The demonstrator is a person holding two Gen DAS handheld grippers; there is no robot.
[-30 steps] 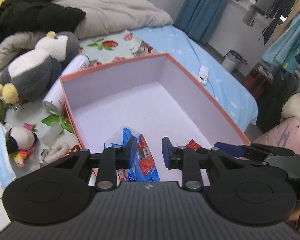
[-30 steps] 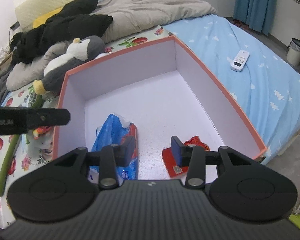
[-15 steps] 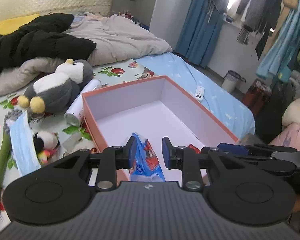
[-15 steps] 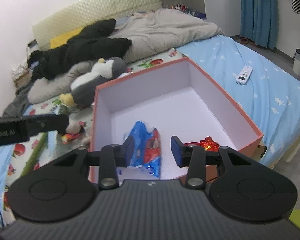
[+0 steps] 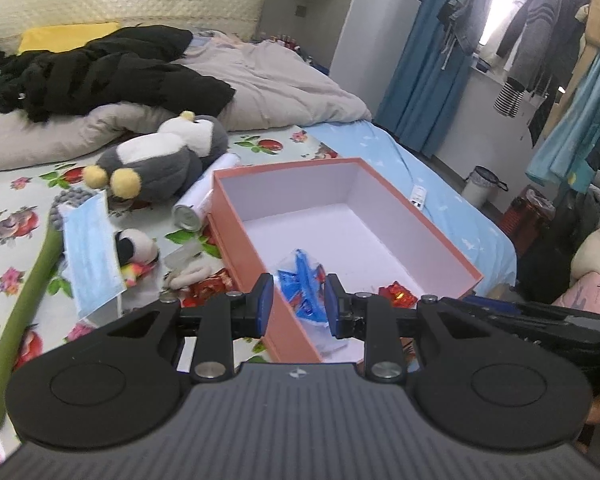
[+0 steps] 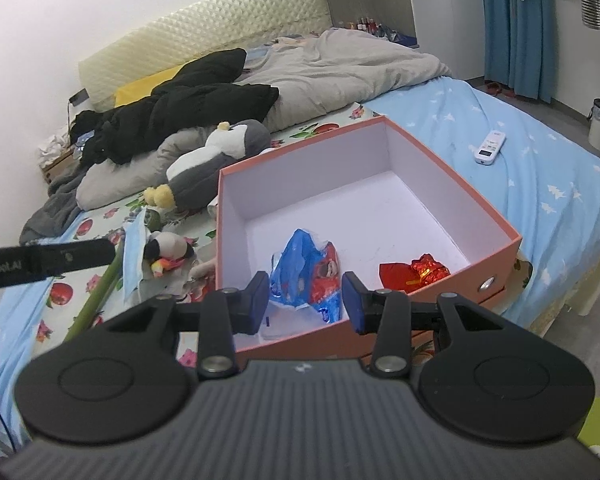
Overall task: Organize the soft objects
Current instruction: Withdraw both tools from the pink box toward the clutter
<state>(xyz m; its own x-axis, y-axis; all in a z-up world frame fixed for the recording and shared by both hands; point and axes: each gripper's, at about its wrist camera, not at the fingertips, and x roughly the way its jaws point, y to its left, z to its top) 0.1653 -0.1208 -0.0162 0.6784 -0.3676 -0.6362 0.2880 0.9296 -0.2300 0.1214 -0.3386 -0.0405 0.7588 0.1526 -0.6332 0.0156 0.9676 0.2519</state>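
Note:
An open orange box (image 5: 244,232) (image 6: 484,204) with a white inside lies on the bed. In it lie a blue and red packet (image 5: 304,284) (image 6: 312,272) and a red foil item (image 5: 398,292) (image 6: 420,270). A large grey penguin plush (image 5: 160,160) (image 6: 216,164), a small penguin plush (image 5: 134,246) (image 6: 168,250) and a blue face mask (image 5: 90,248) (image 6: 134,252) lie left of the box. My left gripper (image 5: 298,300) and right gripper (image 6: 306,298) are both open and empty, held back above the box's near edge.
A white can (image 5: 198,204) lies by the box's left wall. A green stem (image 5: 24,300) (image 6: 96,300) lies at the left. Black clothes (image 5: 100,72) and a grey quilt (image 6: 340,68) fill the far bed. A white remote (image 6: 489,148) lies on the blue sheet.
Both grippers have pulled back and risen from the box, so more of the bed and room shows. Both stayed open and empty. The packet and foil item stayed in the box.

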